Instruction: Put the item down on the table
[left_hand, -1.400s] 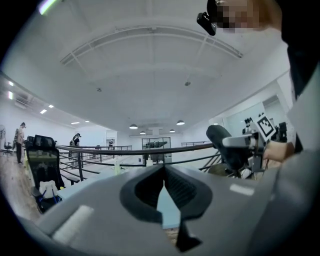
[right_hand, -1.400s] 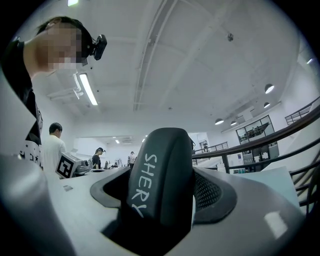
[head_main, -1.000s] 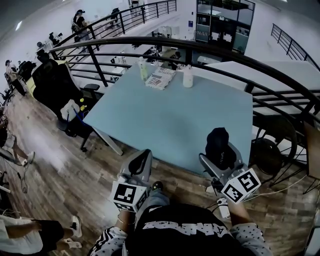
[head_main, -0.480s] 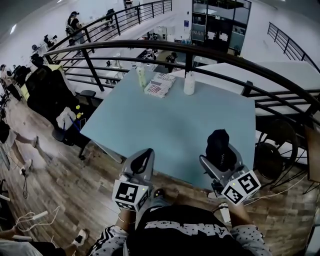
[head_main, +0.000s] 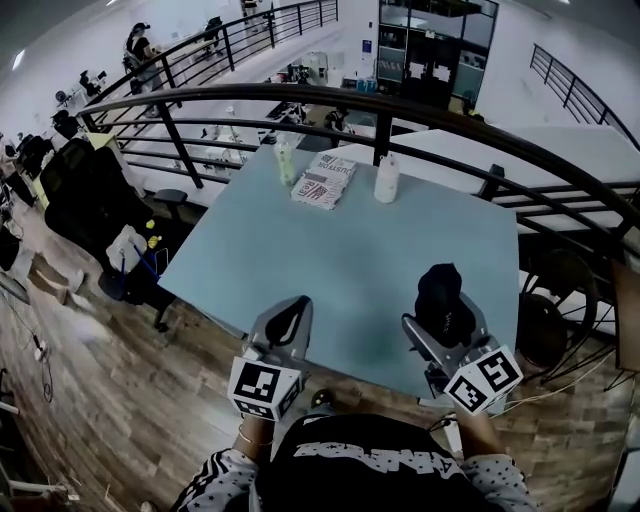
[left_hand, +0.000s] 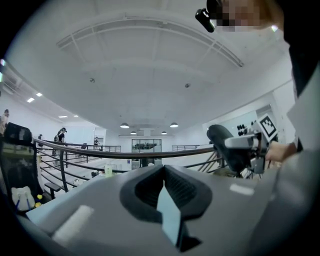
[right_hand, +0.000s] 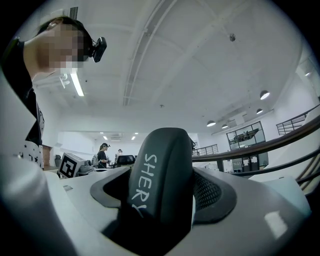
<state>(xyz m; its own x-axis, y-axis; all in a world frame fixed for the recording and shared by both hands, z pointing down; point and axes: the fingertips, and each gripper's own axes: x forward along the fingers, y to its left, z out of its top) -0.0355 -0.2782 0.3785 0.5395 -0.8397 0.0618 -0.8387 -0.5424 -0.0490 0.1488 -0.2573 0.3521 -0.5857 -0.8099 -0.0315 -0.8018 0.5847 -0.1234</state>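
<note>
A black oblong item (head_main: 443, 292) with white lettering stands up between the jaws of my right gripper (head_main: 441, 312), which is shut on it just above the near edge of the pale blue table (head_main: 340, 235). In the right gripper view the black item (right_hand: 162, 175) fills the gap of the right gripper (right_hand: 165, 197). My left gripper (head_main: 289, 318) hovers over the same near edge, shut and with nothing in it. Its closed jaws meet in the left gripper view (left_hand: 163, 180), where the black item (left_hand: 226, 145) also shows at the right.
At the table's far side lie a printed booklet (head_main: 323, 180), a white bottle (head_main: 386, 178) and a pale green bottle (head_main: 285, 160). A dark curved railing (head_main: 400, 103) runs behind the table. A black chair (head_main: 85, 185) stands left, another chair (head_main: 545, 320) right.
Both grippers have moved slightly forward, over the table's near edge, the right one still holding the black item. A person walking at the left has left the view.
</note>
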